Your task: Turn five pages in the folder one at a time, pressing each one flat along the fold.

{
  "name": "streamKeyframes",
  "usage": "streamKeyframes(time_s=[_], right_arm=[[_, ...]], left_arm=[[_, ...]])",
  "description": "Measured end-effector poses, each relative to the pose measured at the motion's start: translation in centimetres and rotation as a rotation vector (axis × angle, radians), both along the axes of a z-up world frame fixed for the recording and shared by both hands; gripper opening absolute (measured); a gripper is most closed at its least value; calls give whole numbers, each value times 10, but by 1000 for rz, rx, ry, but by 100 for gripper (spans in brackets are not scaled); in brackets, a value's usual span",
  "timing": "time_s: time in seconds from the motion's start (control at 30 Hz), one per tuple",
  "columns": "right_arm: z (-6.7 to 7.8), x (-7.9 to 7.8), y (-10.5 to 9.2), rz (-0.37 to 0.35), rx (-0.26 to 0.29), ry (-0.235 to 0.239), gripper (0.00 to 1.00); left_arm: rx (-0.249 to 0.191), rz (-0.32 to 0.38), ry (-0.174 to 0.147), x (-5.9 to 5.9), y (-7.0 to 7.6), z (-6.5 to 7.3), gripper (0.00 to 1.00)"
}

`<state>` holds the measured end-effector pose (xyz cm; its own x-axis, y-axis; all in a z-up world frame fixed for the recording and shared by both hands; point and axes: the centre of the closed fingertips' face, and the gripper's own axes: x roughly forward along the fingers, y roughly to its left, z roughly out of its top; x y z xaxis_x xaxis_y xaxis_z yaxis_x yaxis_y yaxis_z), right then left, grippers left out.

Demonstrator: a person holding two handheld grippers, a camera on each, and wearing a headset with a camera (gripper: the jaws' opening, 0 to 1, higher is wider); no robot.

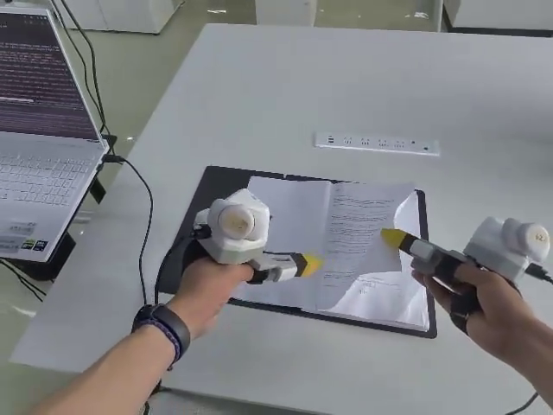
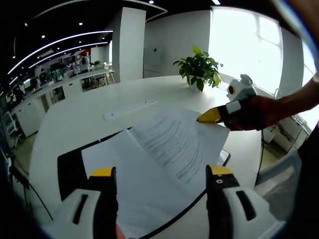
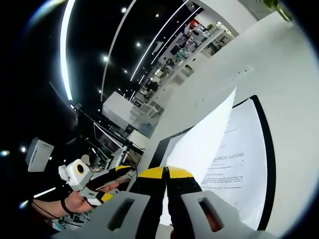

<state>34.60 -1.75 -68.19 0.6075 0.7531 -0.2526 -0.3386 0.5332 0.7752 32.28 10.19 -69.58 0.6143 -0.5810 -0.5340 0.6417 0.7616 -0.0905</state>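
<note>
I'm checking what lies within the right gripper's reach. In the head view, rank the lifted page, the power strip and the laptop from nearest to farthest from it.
From the right gripper:
1. Lifted page, pinched in its jaws.
2. Power strip, on the table beyond the folder.
3. Laptop, at the far left edge.

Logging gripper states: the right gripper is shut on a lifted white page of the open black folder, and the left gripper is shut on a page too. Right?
Not quite. The left gripper is open, jaws wide apart and gripping nothing, as the left gripper view shows. The right gripper is indeed shut on the lifted white page of the open black folder.
</note>
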Motion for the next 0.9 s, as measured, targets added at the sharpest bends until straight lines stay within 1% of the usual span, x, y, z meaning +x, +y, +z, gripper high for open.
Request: streamKeyframes(time_s=[0.07,0.13,0.27,0.3,0.37,0.4,0.47,0.6,0.7,0.83,0.9], right_arm=[[7,0,12,24,4,-14,0],[11,2,24,48,4,-17,0],[18,5,44,90,6,-32,0],[21,6,51,103,7,-37,0],[24,8,61,115,21,-38,0],[25,9,65,123,26,-40,0],[22,10,75,145,17,-41,0],[18,11,95,176,24,-29,0],[18,9,108,197,25,-27,0],[14,10,132,238,26,-18,0],[11,11,140,251,24,-9,0]], left_arm=[[3,5,0,-3,6,-1,73],[6,7,0,-7,12,-1,73],[13,21,-5,-10,25,1,73],[17,32,-6,-11,31,1,73],[32,38,-10,-12,38,1,73],[41,35,-11,-14,41,1,74],[45,39,-13,-18,48,1,74],[35,68,-10,-22,61,3,74],[31,93,-10,-24,72,3,74],[28,113,-15,-28,82,6,74],[26,120,-16,-29,86,6,75]])
